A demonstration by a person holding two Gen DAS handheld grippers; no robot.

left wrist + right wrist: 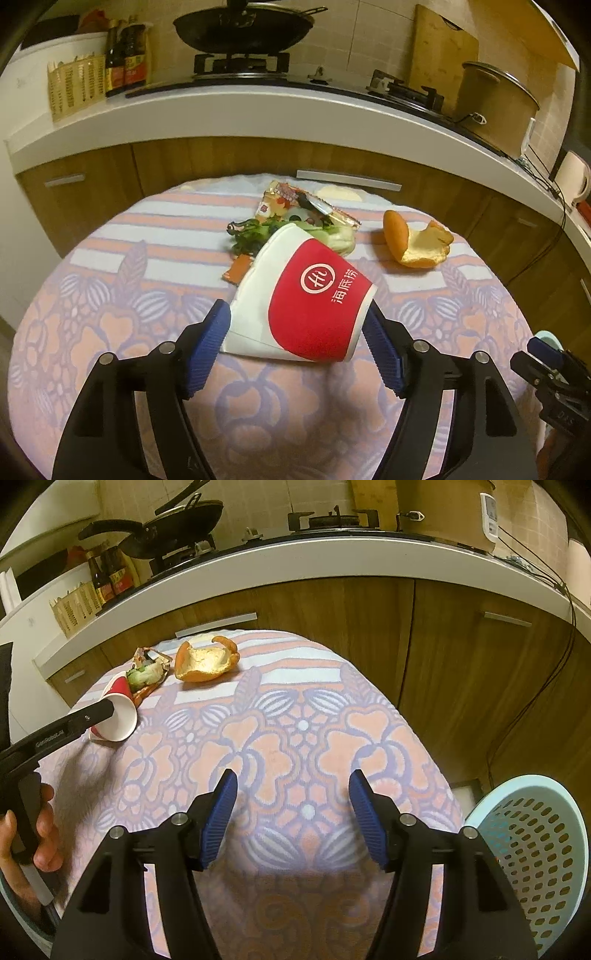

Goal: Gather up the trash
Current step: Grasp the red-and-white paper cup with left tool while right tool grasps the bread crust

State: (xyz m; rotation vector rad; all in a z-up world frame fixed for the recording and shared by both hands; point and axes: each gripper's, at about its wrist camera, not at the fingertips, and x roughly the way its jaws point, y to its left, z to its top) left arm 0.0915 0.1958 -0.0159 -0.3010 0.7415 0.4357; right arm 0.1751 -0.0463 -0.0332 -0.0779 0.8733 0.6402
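1. Behind your table [303, 716] runs a kitchen counter [258, 118] with a wok [243, 27] on the stove.
2. Your left gripper [297, 332] straddles the tipped red-and-white cup [303, 291]; whether its blue pads press the cup is unclear.
3. Beyond the cup lie a wrapper [295, 203], greens [255, 230] and, to its right, an orange peel [413, 240].
4. Your right gripper [293, 819] hangs open and empty, well apart from the cup, beside a blue basket [535, 842].
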